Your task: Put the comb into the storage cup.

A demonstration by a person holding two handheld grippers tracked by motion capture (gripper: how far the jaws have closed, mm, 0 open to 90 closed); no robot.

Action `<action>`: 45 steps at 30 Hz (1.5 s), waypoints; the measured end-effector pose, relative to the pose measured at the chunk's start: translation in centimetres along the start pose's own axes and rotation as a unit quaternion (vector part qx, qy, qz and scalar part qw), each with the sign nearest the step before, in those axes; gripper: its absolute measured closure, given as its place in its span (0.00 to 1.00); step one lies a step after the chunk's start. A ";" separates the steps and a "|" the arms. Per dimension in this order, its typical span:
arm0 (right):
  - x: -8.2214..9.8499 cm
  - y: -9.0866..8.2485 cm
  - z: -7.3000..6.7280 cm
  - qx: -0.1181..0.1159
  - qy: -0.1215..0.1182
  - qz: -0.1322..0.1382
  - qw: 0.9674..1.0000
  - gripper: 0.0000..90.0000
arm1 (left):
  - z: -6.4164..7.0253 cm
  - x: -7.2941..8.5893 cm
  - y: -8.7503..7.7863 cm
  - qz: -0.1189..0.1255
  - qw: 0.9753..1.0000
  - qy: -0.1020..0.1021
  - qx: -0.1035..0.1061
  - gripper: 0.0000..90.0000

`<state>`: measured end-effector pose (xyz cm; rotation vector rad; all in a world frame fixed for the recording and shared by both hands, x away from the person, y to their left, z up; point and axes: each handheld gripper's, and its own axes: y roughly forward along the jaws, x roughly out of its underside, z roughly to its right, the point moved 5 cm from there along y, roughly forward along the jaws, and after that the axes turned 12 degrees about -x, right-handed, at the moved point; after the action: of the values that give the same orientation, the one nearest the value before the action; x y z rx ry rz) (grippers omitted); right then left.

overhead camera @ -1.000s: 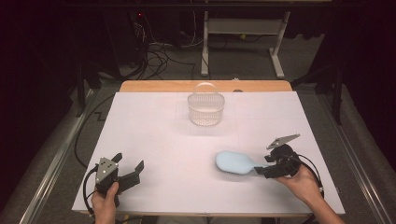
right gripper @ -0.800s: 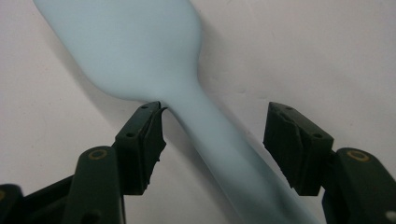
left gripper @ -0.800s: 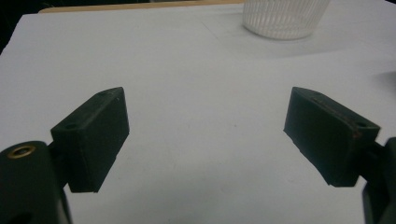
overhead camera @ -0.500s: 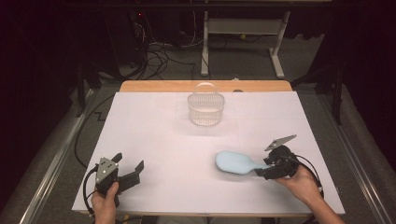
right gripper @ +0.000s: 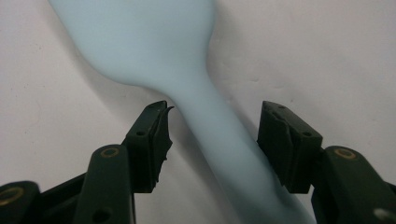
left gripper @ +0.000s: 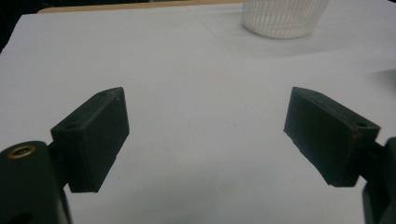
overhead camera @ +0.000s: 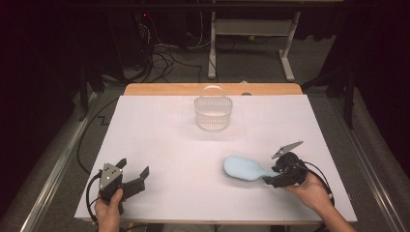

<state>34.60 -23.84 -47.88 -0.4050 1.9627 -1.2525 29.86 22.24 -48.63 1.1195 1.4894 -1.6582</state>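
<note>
The right gripper's (right gripper: 212, 140) two black fingers (right gripper: 152, 144) stand apart on either side of the pale blue hairbrush's (right gripper: 205, 116) handle, and they have just been closing toward it; in the right gripper view a strip of white table still shows between each pad and the handle, so the pads do not press on it. The brush (overhead camera: 244, 168) lies flat on the white table (overhead camera: 159, 130), near its front right part, head toward the middle of the table and handle toward the person's right hand (overhead camera: 312, 191). That hand comes in from the bottom right corner, forearm angled inward, and holds the gripper (overhead camera: 270, 178) low and nearly level, pointing leftward along the handle, its grey plate tipped up behind. The left hand (overhead camera: 109, 208) rests at the front left edge, gripping the left gripper (overhead camera: 133, 175) close above the table with the jaws aimed toward the middle; its fingers (left gripper: 95, 135) stand wide apart over bare table. A clear ribbed basket (overhead camera: 213, 112) stands toward the far edge, well apart from both grippers.
</note>
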 end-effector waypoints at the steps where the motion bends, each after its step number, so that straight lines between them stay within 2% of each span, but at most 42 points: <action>1: 0.0 0.2 0.0 -0.001 -0.004 0.000 1.000 0.50 | 0.0 0.0 0.0 0.000 1.000 0.000 0.000 0.16; 4: 0.1 0.2 0.1 -0.002 -0.005 -0.002 1.000 0.50 | 0.0 0.0 0.0 0.000 1.000 0.000 0.000 0.16; 5: 0.1 0.3 0.0 -0.001 0.002 -0.003 1.000 0.51 | 0.0 0.0 0.0 0.000 1.000 0.000 0.000 0.16; 10: 0.1 0.5 -0.1 -0.006 -0.010 -0.005 1.000 0.52 | 0.0 0.0 0.0 0.000 1.000 0.000 0.000 0.16; 11: 0.1 0.5 -0.2 -0.006 -0.003 -0.007 1.000 0.53 | 0.0 0.0 0.0 0.000 1.000 0.000 0.000 0.16; 15: -0.1 0.7 -0.4 -0.009 -0.011 -0.009 1.000 0.54 | 0.0 0.0 0.0 0.000 1.000 0.000 0.000 0.16; 21: -0.2 0.9 -0.8 -0.009 -0.010 -0.016 1.000 0.56 | 0.0 0.0 0.0 0.000 1.000 0.000 0.000 0.16; 22: -0.2 1.0 -0.7 -0.009 -0.016 -0.016 1.000 0.57 | 0.0 0.0 0.0 0.000 1.000 0.000 0.000 0.16; 23: -0.3 1.0 -0.9 -0.008 -0.010 -0.018 1.000 0.57 | 0.0 0.0 0.0 0.000 1.000 0.001 0.001 0.16; 25: -0.3 1.0 -0.9 -0.008 -0.016 -0.020 1.000 0.57 | 0.0 0.0 0.0 0.000 1.000 0.001 0.000 0.16; 27: -0.4 1.1 -1.0 -0.007 -0.011 -0.021 1.000 0.57 | 0.0 0.0 0.0 0.000 1.000 0.001 0.000 0.16; 28: -0.5 1.2 -0.9 -0.007 -0.018 -0.021 1.000 0.58 | 0.0 0.0 0.0 0.000 1.000 0.001 0.000 0.16; 33: -0.6 1.3 -1.1 -0.006 -0.015 -0.023 1.000 0.59 | 0.1 0.0 0.0 0.000 1.000 0.001 0.001 0.16; 45: -0.7 1.4 -1.3 0.004 -0.025 -0.028 0.999 0.67 | 0.1 0.0 0.0 0.000 1.000 0.001 0.001 0.16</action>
<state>34.24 -21.93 -48.46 -0.4856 1.9159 -1.2720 29.81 22.15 -48.62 1.1235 1.4890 -1.6595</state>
